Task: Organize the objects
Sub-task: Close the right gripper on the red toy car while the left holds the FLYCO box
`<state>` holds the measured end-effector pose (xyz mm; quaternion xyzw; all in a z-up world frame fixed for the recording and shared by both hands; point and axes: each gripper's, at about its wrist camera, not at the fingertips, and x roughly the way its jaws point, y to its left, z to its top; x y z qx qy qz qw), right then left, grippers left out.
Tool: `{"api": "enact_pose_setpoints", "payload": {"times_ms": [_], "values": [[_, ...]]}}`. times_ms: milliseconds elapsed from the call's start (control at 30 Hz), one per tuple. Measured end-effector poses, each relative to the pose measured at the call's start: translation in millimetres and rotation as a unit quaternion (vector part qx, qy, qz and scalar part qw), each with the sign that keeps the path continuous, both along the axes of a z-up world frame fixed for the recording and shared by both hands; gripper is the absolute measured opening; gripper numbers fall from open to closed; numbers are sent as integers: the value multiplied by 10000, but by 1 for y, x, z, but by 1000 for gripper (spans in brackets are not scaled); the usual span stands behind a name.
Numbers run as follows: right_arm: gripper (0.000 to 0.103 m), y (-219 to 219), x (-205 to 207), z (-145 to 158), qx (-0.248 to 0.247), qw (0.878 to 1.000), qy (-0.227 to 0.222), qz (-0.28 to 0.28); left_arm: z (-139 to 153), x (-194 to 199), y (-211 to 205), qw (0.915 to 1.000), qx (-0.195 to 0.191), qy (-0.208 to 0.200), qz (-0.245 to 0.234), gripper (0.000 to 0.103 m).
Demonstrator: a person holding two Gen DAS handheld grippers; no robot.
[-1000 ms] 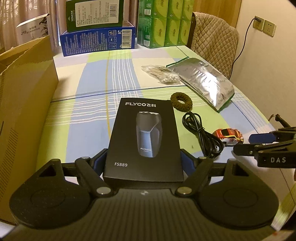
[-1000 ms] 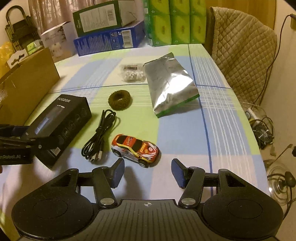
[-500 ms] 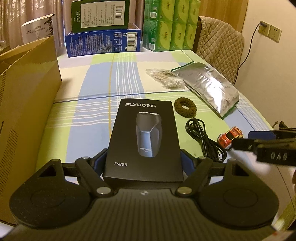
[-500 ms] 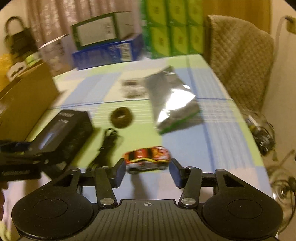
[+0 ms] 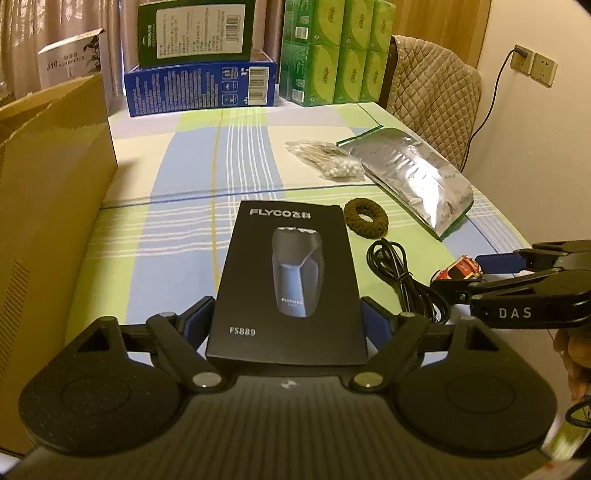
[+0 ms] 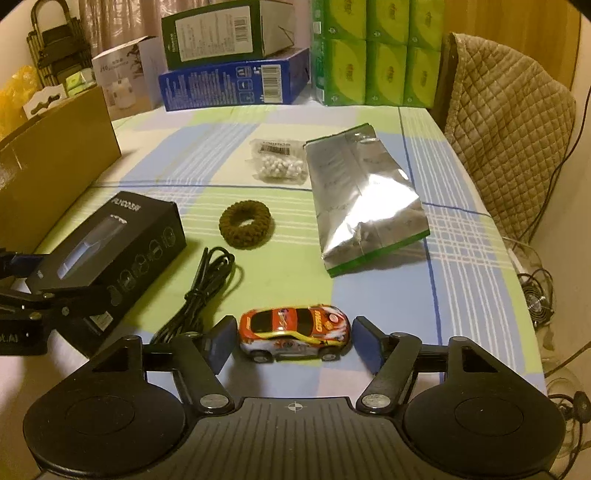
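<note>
Shaver box (image 5: 288,280), one only, black, flat on the striped tablecloth (image 5: 177,229) and clamped at its near end in the left claw (image 5: 287,325), blue pads pressed to both long sides. Toy car (image 6: 293,332), one only, red and orange, lying crosswise between the fingers of the right claw (image 6: 293,338); fingers spread a little wider than the car, a sliver of gap visible at each end, so not gripping. Also counted on the cloth: one brown hair tie (image 6: 246,229) just past the box's far right corner; one coiled black cable (image 6: 201,291) between box and car; one silver foil bag (image 6: 365,199) beyond the car; one small clear bag of cotton swabs (image 6: 279,164) touching the foil bag's left edge. One big cardboard carton (image 5: 48,206) standing at the left edge of the table, well apart from the car, near the shaver box. At the far end: one blue box (image 5: 201,86) with one dark green box (image 5: 195,31) stacked on top, one white box (image 5: 72,59) to the left, green tissue packs (image 5: 334,51) stacked to the right. One quilted chair back (image 6: 506,122) past the right side of the table. Fingertips of a hand (image 5: 574,354) just visible under the right claw in the left view.
</note>
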<state>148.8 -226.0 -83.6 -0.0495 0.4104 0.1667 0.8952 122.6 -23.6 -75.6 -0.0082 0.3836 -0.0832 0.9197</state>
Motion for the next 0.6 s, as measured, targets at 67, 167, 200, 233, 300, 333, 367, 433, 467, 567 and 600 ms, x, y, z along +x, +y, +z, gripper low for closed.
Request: {"api": "enact_pose_setpoints", "payload": {"times_ms": [67,167,200,233,300,333,367,433,467,567,600], "values": [[66,2,1,0,-9,10000,-6,21,2,1,-1,10000,46,-46,-26,82],[64,5,3,0,-58,10000,-6,18,3,4,-1,10000,54,-26,-70,83],[64,5,3,0,-48,10000,-6,-4,3,6,-2,9999,57,-12,-88,83],[64,5,3,1,-38,10000,-7,-55,4,7,-3,9999,83,-16,-93,83],[64,5,2,4,-41,9999,-45,-113,4,10,-5,9998,153,-1,-124,83],[64,6,1,5,-62,9999,-76,-120,4,12,-6,9998,165,20,-148,83],[64,7,1,6,-85,9998,-98,-122,3,14,-7,9996,200,72,-166,82],[64,7,1,7,-103,9997,-117,-164,1,18,-9,9994,245,163,-164,80],[64,7,2,7,-90,9997,-99,-191,0,19,-9,9993,257,206,-173,78],[64,9,3,8,-42,9997,-55,-226,0,22,-12,9983,413,347,-201,77],[64,9,2,9,-28,9997,-52,-227,0,23,-11,9980,435,402,-206,77]]}}
